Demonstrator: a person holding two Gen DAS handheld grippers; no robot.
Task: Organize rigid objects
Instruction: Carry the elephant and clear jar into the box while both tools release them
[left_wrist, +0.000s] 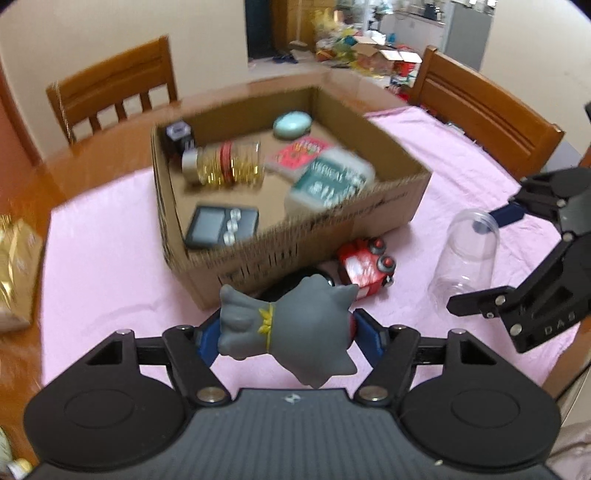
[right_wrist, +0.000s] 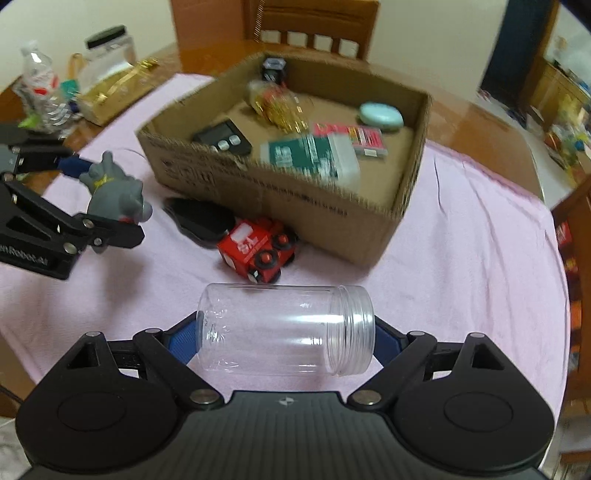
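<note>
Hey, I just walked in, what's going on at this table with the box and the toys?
Someone is tidying loose things into a cardboard box on a pink cloth, with a gripper in each hand. The left gripper is shut on a grey toy figure, and the right gripper is shut on an empty clear jar, held sideways. Both are outside the box. A red toy train and a black oval thing lie on the cloth beside the box.

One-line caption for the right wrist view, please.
Right claw holds a clear jar sideways above the pink cloth, cardboard box ahead.
</note>
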